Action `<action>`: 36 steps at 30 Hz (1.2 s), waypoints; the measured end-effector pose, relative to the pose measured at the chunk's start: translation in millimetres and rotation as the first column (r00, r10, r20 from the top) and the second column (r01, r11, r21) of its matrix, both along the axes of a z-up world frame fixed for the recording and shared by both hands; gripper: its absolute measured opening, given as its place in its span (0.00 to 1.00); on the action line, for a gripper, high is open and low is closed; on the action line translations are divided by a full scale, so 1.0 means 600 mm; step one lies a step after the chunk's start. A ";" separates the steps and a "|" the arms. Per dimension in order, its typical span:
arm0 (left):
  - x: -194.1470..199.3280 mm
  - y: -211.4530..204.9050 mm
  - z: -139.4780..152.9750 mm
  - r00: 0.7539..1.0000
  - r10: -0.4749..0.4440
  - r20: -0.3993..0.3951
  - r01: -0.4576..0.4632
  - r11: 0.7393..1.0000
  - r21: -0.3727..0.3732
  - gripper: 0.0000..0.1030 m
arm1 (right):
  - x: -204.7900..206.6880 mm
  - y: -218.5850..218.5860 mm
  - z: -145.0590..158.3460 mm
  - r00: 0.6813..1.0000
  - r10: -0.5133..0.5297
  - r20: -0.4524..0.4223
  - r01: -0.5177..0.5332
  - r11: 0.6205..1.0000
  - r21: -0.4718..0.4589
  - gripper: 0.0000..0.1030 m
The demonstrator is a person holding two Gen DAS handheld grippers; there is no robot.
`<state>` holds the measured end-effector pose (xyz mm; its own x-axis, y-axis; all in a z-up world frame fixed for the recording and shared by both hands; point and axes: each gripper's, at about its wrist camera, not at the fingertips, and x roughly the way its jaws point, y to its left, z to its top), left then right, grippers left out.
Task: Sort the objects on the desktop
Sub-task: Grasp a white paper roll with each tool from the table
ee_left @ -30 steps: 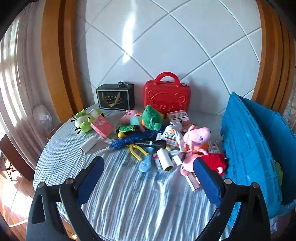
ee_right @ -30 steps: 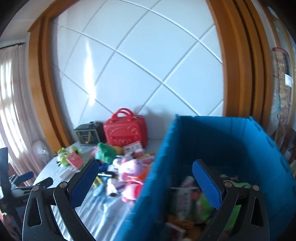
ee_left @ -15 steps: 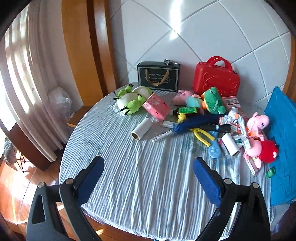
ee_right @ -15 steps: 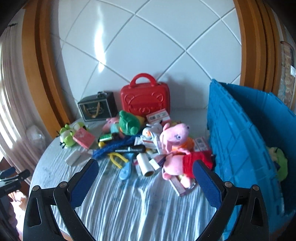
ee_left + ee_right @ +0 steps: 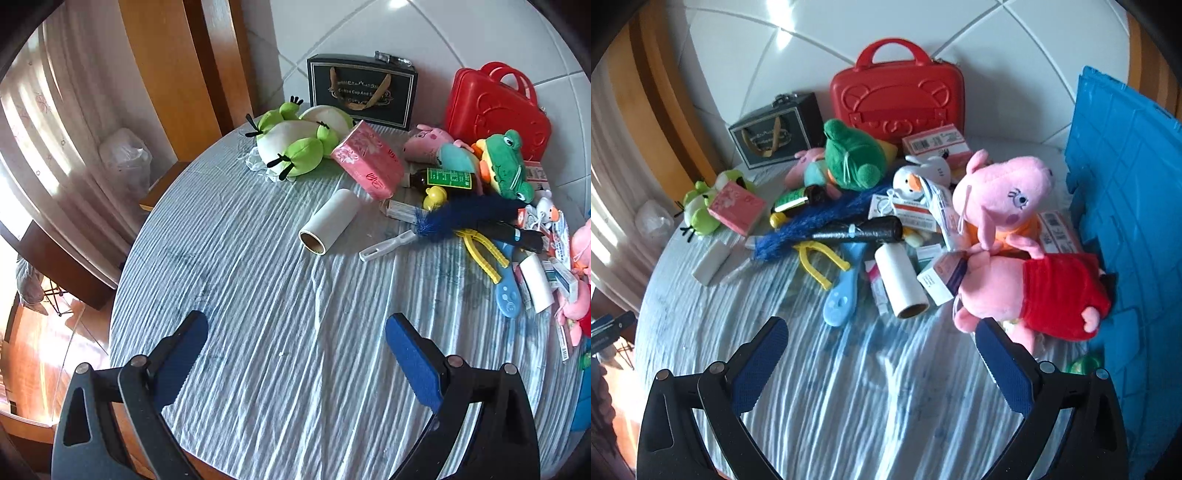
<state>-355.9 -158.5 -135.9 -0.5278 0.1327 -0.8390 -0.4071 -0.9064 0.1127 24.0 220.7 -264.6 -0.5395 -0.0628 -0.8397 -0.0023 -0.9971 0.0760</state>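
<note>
Left tongs (image 5: 293,345) are being held wide open and empty above the near part of the round worktop (image 5: 258,369), which is being covered by a striped, wrinkled cloth. Right tongs (image 5: 881,352) are also being held spread apart with nothing between the pads, over bare cloth in front of the pile.

Just beyond the right tongs, a white roll (image 5: 901,286) and a blue brush (image 5: 844,291) are being seen lying flat side by side, close together. A pink pig plush (image 5: 1034,295) in a red dress is being seen lying against the blue crate (image 5: 1126,221) at the right edge; a second pig plush (image 5: 1001,192) is being propped on small boxes behind it. Yellow tongs-shaped clip (image 5: 820,264), black handle (image 5: 864,230) and blue duster (image 5: 820,218) are being seen crossing one another mid-pile.

In the left view a second white roll (image 5: 330,220) is being seen lying apart from the pile on open cloth. Behind it a pink box (image 5: 367,164) is being tilted against green-and-white plush toys (image 5: 295,144). A green frog plush (image 5: 504,164) is being seen on the far pile. A black gift box (image 5: 362,92) and a red case (image 5: 496,110) are being stood upright at the far edge against the tiled wall (image 5: 443,33).
</note>
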 end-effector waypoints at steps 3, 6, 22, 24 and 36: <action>-0.050 0.013 -0.031 0.999 -0.001 0.054 0.001 1.000 0.000 0.95 | -0.038 -0.001 -0.042 0.997 0.005 0.080 -0.004 1.000 -0.017 1.00; -0.105 0.036 -0.062 0.996 -0.016 0.091 0.018 1.000 -0.016 0.95 | -0.067 -0.001 -0.074 0.992 -0.020 0.122 0.019 1.000 0.009 1.00; -0.312 0.180 -0.224 0.937 -0.212 0.277 0.247 0.964 -0.097 0.81 | -0.172 0.006 -0.173 0.961 -0.171 0.218 0.175 0.985 0.000 0.68; -0.315 0.185 -0.235 0.926 -0.224 0.305 0.261 0.961 -0.086 0.67 | -0.187 0.009 -0.182 0.956 -0.182 0.232 0.187 0.982 0.004 0.63; -0.309 0.194 -0.239 0.914 -0.260 0.313 0.286 0.957 -0.040 0.51 | -0.211 -0.001 -0.216 0.934 -0.187 0.304 0.191 0.982 0.017 0.50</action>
